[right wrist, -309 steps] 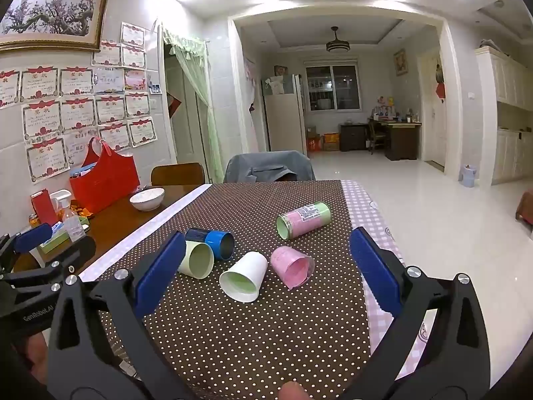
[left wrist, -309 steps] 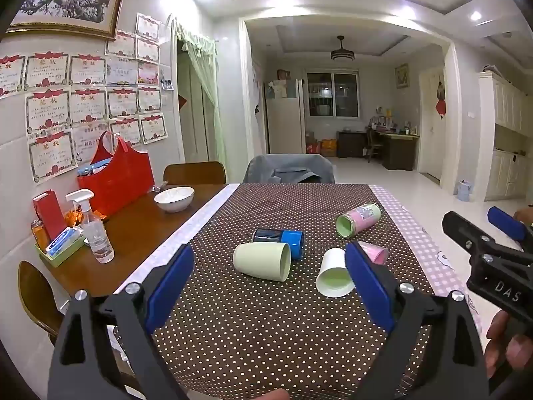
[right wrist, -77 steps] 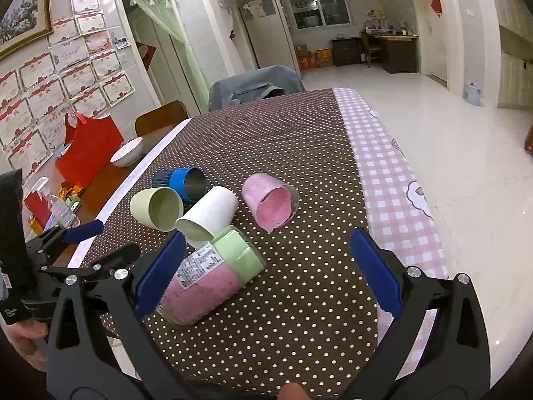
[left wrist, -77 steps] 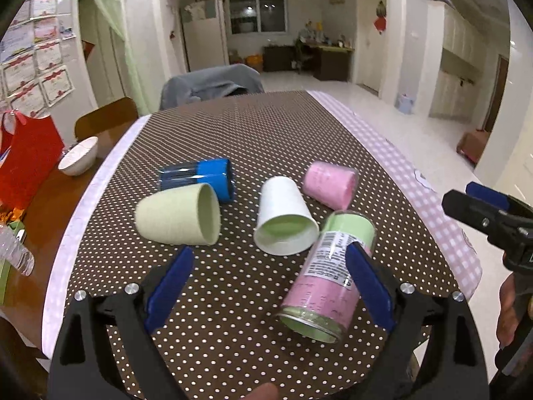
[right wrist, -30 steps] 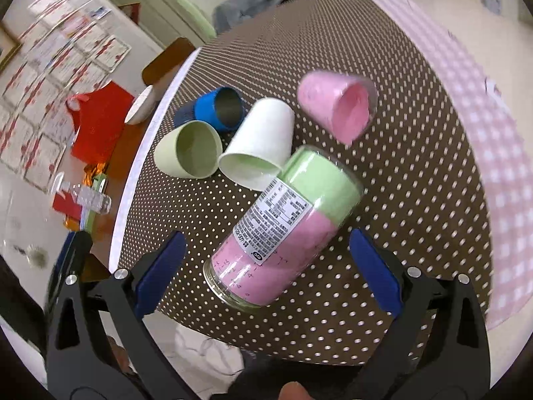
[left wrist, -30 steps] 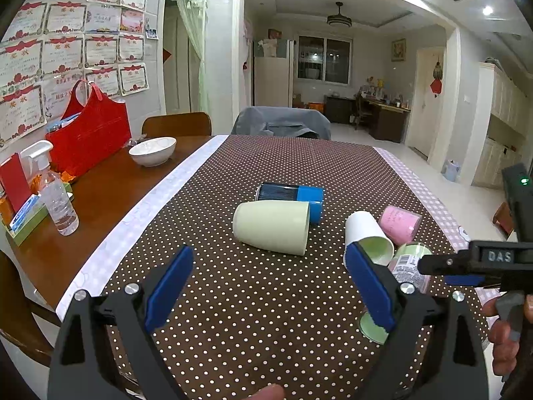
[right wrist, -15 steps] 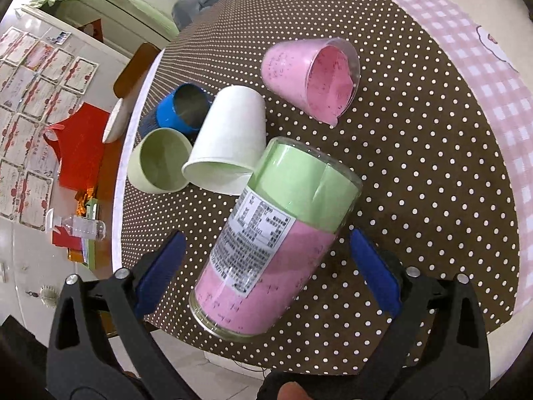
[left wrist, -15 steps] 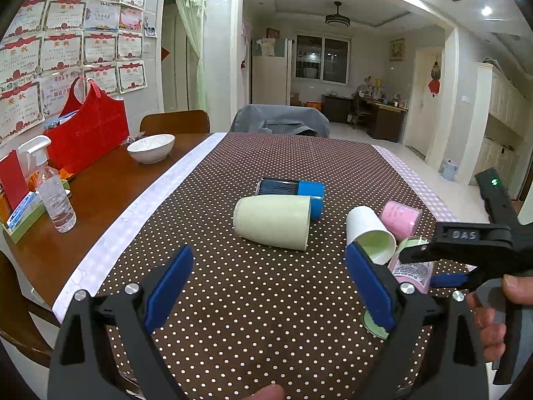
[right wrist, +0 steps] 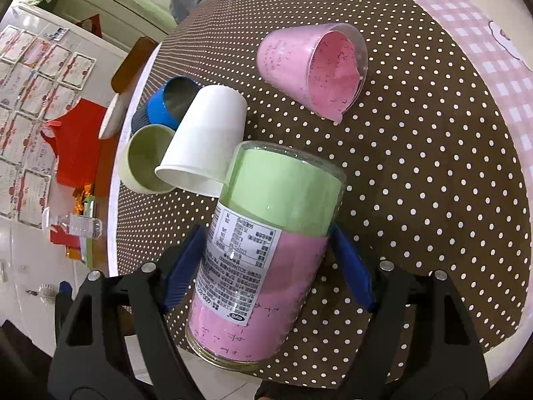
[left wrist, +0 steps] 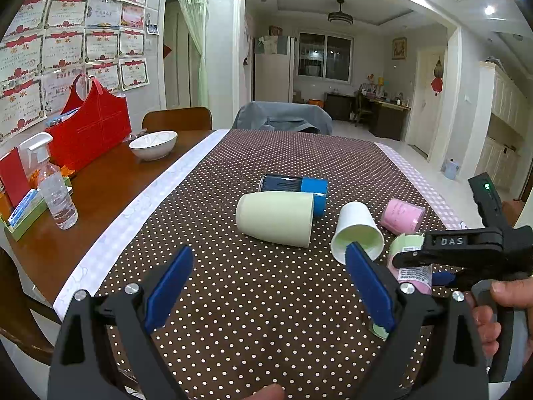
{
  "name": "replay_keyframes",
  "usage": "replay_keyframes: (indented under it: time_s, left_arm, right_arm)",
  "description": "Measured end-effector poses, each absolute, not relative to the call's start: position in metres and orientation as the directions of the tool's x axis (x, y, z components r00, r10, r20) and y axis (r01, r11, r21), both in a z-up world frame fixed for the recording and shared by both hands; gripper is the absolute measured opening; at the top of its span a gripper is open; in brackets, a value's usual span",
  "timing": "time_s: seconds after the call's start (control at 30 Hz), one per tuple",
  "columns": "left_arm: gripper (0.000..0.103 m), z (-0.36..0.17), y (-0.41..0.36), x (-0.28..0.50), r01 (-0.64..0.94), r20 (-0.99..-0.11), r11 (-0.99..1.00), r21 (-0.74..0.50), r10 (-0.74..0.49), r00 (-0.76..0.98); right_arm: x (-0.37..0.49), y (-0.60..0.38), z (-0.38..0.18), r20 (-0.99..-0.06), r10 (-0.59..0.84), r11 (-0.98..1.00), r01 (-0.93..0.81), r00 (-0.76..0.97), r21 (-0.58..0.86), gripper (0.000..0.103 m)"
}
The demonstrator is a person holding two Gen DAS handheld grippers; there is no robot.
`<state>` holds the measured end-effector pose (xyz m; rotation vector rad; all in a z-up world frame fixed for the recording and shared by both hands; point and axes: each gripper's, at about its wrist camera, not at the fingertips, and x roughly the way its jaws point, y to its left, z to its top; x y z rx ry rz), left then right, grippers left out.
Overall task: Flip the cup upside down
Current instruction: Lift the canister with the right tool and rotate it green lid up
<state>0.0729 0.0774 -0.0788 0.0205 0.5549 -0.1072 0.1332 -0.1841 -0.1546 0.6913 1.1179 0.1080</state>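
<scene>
Framed certificates (left wrist: 63,56) cover the left wall. A green curtain (left wrist: 191,40) hangs by a doorway; beyond, a ceiling lamp (left wrist: 339,16), window (left wrist: 324,56), white fridge (left wrist: 271,75) and pale tiled floor (left wrist: 363,133).

The clear cup (right wrist: 266,253) with a green-and-pink lining and a printed label lay on its side on the dotted tablecloth (right wrist: 433,200), touching the white cup (right wrist: 206,140).

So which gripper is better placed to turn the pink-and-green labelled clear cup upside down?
Right. The right gripper already straddles the pink-and-green labelled clear cup, blue pads against its sides. The left gripper hangs open, away from it.
</scene>
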Motion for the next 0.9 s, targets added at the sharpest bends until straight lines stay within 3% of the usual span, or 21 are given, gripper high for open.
replay_keyframes:
  time_s: [0.5,0.9]
  left_arm:
    - [0.091,-0.061,0.061,0.064,0.104,-0.504,0.994,0.030,-0.075,0.861]
    - [0.091,-0.050,0.050,0.055,0.105,-0.483,0.994,0.041,-0.072,0.872]
  right_arm:
    - [0.106,-0.203,-0.111,-0.654,0.412,0.789,0.111,0.635,0.605,0.071]
    - [0.080,-0.194,-0.056,-0.571,0.301,0.905,-0.040,0.764,0.423,0.071]
